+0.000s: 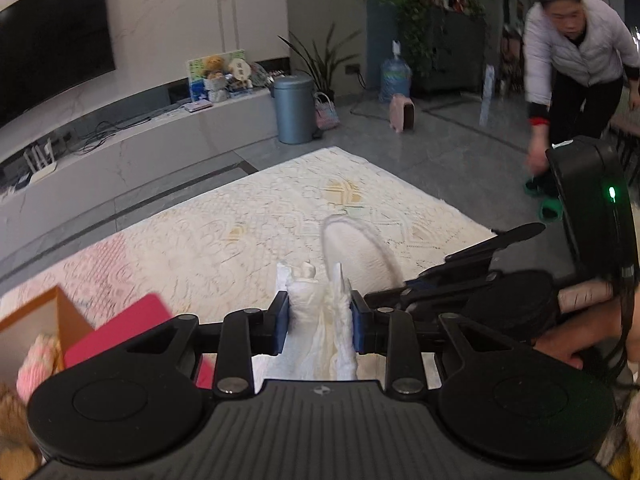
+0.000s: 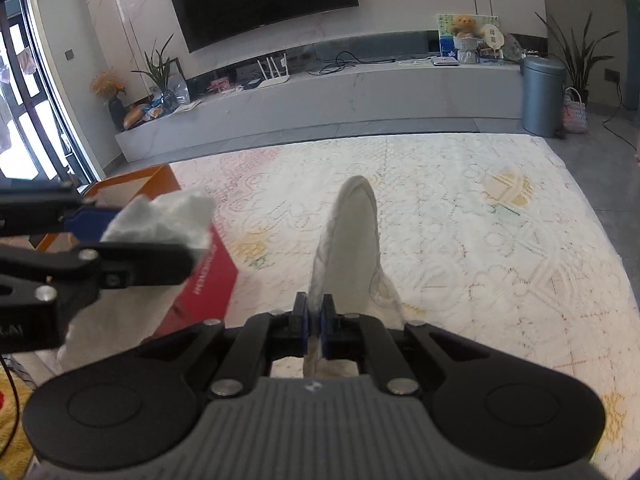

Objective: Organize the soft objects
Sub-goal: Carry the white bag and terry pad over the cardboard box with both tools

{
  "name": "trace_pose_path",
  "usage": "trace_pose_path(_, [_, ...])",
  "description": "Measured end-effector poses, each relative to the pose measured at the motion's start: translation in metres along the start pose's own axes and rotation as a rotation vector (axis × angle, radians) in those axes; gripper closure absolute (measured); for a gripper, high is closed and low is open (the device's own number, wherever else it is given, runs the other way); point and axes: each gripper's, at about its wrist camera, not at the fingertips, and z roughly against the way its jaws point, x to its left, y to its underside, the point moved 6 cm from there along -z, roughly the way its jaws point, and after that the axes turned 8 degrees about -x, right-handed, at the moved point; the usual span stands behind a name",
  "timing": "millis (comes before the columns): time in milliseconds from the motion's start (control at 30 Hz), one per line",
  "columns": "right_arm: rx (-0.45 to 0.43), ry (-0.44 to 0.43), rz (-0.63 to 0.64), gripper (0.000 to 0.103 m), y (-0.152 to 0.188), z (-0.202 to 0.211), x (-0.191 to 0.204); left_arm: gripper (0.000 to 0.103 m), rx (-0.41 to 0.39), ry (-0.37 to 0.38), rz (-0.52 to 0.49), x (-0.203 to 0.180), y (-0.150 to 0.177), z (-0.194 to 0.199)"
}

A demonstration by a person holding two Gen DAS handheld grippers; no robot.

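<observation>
1. The left gripper point(image 1: 320, 320) is clenched on a bunched wad of a white cloth point(image 1: 316, 304); its blue pads press the folds from both sides, so the fabric stands up between them instead of sagging.

2. The right gripper point(image 2: 315, 330) is clamped almost fully together on a thin edge of the same kind of white fabric point(image 2: 352, 248), which rises ahead of the jaws in a tall, rounded loop. From these views it looks like one cloth held at two points, though the join between the two handfuls is hidden.

3. Holding it at two places, with both tools tilted downward, seems meant to keep the cloth off the mat and under control, ready to be stretched, folded or carried.

4. The cloth hangs above the near part of a pale patterned mat point(image 2: 460, 220) that covers the floor. It does not clearly rest on the mat anywhere I can see.

5. At the mat's near left corner sits an orange box point(image 2: 132, 184) with a red box point(image 2: 210, 276) just beside it. In the left wrist view a pink knitted thing point(image 1: 38, 356) shows inside the orange box, so that box is probably where soft things are collected.

6. A person in a pale jacket point(image 1: 576, 44) bends over beyond the mat's far right corner, well apart from the work.

7. My judgement: the cloth is in mid-handling, not yet put away.
</observation>
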Motion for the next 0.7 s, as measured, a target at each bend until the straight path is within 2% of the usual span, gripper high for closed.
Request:
trace_pose_path(200, [0.010, -0.046, -0.005, 0.101, -0.007, 0.016, 0.025, 0.069, -0.033, -0.019, 0.129, 0.031, 0.031, 0.037])
trace_pose_path(400, [0.061, -0.117, 0.092, 0.101, -0.007, 0.034, 0.072, 0.069, -0.077, -0.054, 0.289, 0.070, 0.067, 0.085])
trace_pose_path(533, [0.033, -0.192, 0.101, 0.101, -0.013, 0.055, 0.110, 0.069, -0.140, -0.102, 0.340, 0.095, 0.071, 0.123])
trace_pose_path(700, [-0.009, -0.348, 0.105, 0.101, -0.029, 0.084, 0.167, 0.069, -0.206, -0.174, 0.401, 0.125, 0.069, 0.165])
